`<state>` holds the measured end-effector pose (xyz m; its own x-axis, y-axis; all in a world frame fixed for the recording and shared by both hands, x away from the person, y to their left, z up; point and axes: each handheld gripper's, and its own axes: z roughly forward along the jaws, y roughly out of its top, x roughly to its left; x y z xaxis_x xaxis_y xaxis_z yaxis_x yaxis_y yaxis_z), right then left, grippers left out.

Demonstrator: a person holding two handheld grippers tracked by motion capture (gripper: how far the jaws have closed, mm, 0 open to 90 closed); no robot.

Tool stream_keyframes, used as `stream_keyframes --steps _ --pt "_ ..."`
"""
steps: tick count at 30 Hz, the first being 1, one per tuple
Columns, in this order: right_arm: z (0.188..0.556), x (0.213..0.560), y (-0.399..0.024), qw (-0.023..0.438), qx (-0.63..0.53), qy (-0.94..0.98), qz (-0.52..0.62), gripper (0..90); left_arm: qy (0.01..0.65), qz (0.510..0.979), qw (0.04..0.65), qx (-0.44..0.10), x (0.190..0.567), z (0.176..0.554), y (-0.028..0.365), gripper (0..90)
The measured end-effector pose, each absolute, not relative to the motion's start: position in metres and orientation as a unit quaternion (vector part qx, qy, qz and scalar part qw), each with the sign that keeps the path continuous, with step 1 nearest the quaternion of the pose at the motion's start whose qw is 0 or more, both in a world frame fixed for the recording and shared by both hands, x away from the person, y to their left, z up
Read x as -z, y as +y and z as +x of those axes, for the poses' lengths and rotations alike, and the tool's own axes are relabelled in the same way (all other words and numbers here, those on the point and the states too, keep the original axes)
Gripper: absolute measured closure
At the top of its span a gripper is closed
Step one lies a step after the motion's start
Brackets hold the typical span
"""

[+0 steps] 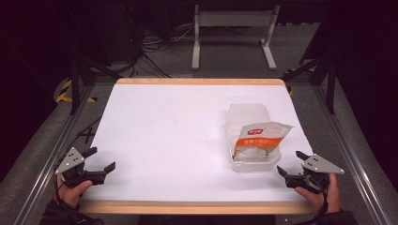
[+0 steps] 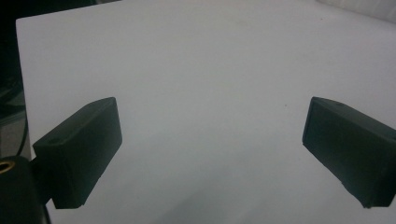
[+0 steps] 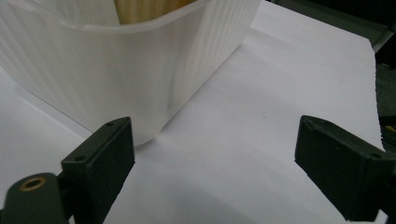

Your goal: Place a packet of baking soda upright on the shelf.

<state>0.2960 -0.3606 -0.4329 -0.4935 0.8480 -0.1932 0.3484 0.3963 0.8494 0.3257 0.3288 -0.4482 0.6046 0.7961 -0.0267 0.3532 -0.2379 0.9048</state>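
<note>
A clear ribbed plastic container [image 1: 253,136] stands on the right half of the white table [image 1: 178,136]. An orange and white food packet [image 1: 259,139] lies in it and sticks out over its near end. My right gripper [image 1: 290,162] rests near the table's front right corner, just right of the container's near end, open and empty. In the right gripper view the container wall [image 3: 140,70] stands close ahead and to the left of my right gripper [image 3: 215,154]. My left gripper [image 1: 101,158] sits at the front left edge, open. In the left gripper view, bare table lies between the jaws of my left gripper [image 2: 212,144].
The table has a wooden rim [image 1: 187,207] along front and back. A metal rail frame [image 1: 345,145] runs along both sides. A white stand [image 1: 232,33] and loose cables [image 1: 150,47] lie on the floor behind the table.
</note>
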Motion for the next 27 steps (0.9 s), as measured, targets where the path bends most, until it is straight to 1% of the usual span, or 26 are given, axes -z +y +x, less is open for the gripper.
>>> stream_keyframes --steps 27 --pt "0.297 0.434 -0.357 0.321 -0.382 0.777 0.385 12.8 0.366 0.766 0.476 -0.227 0.449 0.327 0.318 5.3"
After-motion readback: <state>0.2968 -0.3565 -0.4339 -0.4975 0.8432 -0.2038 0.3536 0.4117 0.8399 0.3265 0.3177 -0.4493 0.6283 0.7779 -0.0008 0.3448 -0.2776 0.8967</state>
